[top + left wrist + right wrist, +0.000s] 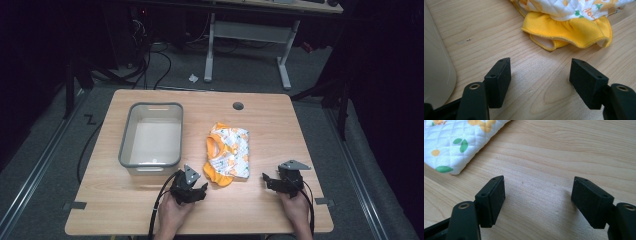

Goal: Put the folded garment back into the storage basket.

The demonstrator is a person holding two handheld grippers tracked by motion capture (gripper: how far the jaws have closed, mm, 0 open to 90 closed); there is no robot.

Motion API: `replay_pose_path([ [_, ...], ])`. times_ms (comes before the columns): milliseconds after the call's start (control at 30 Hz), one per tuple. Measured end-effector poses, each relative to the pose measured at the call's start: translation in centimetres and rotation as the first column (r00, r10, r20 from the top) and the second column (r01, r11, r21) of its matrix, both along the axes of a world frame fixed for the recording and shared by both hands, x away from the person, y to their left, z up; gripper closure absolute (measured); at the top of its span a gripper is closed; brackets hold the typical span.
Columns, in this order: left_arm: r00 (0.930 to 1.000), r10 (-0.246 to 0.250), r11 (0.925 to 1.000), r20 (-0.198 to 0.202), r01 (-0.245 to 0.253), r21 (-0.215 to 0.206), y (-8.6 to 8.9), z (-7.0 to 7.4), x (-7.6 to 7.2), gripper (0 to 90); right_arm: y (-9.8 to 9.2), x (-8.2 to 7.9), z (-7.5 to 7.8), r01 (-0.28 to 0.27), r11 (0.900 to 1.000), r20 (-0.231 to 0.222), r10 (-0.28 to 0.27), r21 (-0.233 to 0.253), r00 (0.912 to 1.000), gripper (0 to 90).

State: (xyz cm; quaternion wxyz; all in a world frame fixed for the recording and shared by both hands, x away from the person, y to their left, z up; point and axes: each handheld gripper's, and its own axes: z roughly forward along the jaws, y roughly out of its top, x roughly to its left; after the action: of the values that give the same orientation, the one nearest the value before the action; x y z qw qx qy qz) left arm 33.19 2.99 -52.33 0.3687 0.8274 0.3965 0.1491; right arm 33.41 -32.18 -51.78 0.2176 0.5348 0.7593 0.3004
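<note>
Two tools, left tool [196,191] and right tool [274,181], both spread apart, flank one folded garment [228,153] beside one bin [131,131].

Garment [228,154] right of bin [151,138]

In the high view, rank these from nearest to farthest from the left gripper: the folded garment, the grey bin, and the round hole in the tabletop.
From the left gripper:
1. Folded garment, just ahead to its right.
2. Grey bin, ahead to its left; near edge almost as close.
3. Round hole, at the table's far side.
</note>
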Motion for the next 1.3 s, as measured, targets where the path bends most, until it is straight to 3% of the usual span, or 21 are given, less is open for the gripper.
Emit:
replay_pose_path([
  [533, 1.0000, 0.001, 1.0000, -0.005, -0.001, 0.002, -0.01, 0.00, 0.04, 31.1, 0.00, 0.00, 0.00, 0.000, 1.000, 0.000, 0.000, 0.000, 1.0000, 27.3],
  [900, 0.9999, -0.002, 0.9999, -0.016, 0.003, 0.012, -0.41, -0.07, 0.05, 19.6, 0.00, 0.00, 0.01, 0.000, 1.000, 0.000, 0.000, -0.001, 1.0000, 27.3],
  [1300, 0.9997, -0.005, 0.9999, -0.024, 0.005, 0.012, -0.57, 0.03, -0.06, 19.7, 0.01, 0.00, 0.00, -0.001, 1.000, 0.001, 0.001, -0.002, 1.0000, 27.3],
])
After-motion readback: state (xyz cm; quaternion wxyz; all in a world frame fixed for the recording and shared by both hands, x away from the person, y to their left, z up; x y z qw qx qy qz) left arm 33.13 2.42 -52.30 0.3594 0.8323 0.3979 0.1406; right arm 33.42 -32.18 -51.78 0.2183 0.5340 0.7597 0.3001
